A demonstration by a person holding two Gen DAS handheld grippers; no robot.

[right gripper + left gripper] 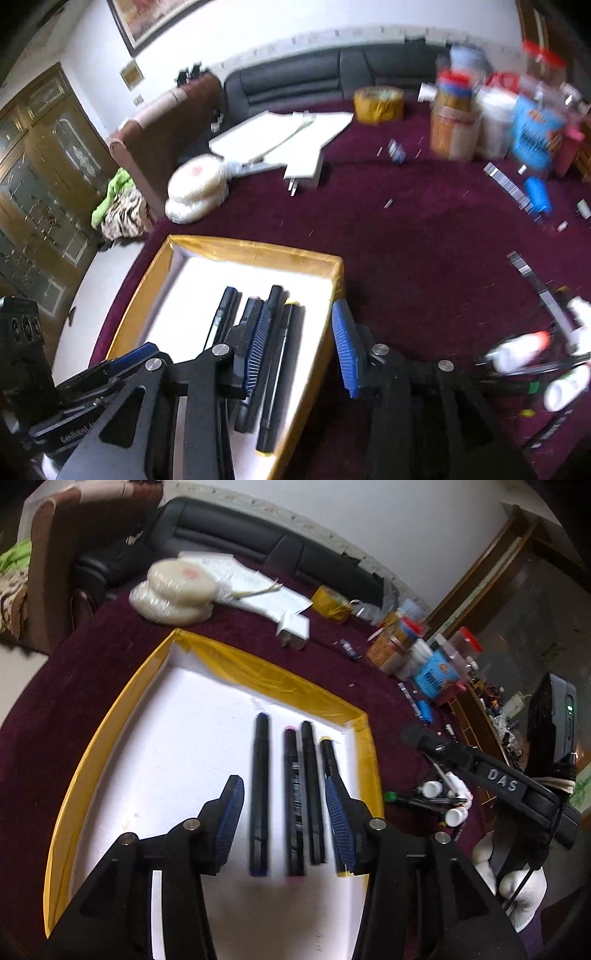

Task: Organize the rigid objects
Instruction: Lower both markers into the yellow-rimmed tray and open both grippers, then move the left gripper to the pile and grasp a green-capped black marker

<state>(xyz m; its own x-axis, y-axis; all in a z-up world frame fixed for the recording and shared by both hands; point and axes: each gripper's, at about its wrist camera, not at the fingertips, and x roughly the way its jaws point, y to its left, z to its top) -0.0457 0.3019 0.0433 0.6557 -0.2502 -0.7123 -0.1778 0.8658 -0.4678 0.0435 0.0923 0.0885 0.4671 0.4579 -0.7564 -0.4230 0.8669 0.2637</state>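
Observation:
Several black markers lie side by side in a white tray with yellow walls (280, 679), (258, 251). Their end colours differ: one blue (259, 797), one pink (293, 805), one plain black (312, 794), one yellow (330, 760). My left gripper (284, 823) hovers open over them, its blue pads (229, 823) straddling the row without pressing on any marker. My right gripper (300, 352) is open too. Its left finger is above the markers (277, 354) and its right finger is over the tray's right wall. Nothing is held.
The tray sits on a maroon cloth (406, 229). To its right is a loose heap of pens and small white bottles (443, 801), (524, 354). Jars (458, 122), a tape roll (376, 99), a white plug (293, 629), round wrapped packs (177, 590) and staple strips (509, 188) stand farther back.

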